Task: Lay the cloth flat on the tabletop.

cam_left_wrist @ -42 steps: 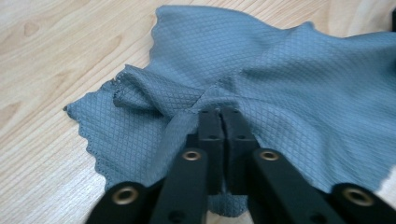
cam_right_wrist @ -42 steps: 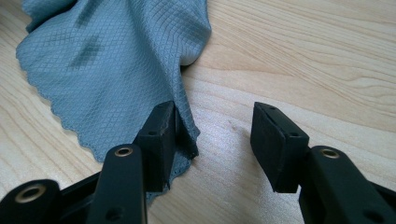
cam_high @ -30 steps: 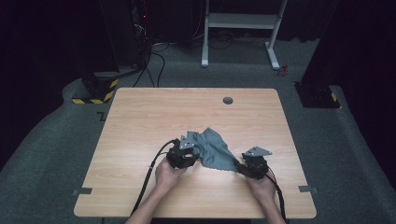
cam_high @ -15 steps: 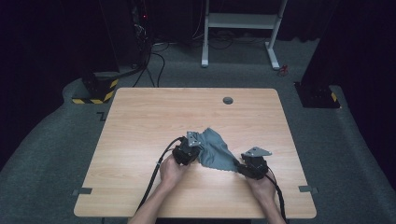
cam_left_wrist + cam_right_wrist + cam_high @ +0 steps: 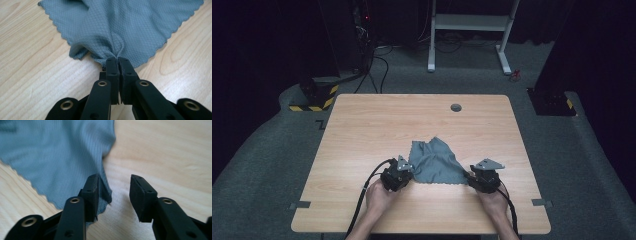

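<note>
Wood-grain table on grey carpet — left tool pinching grey cloth, right tool half-wide, closing.

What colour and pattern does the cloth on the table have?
The cloth is grey-blue with a fine diamond weave and scalloped edges, clearest in the left gripper view.

One grey cloth is lying on one wooden table; two grippers are showing, apparently nothing else.
</note>
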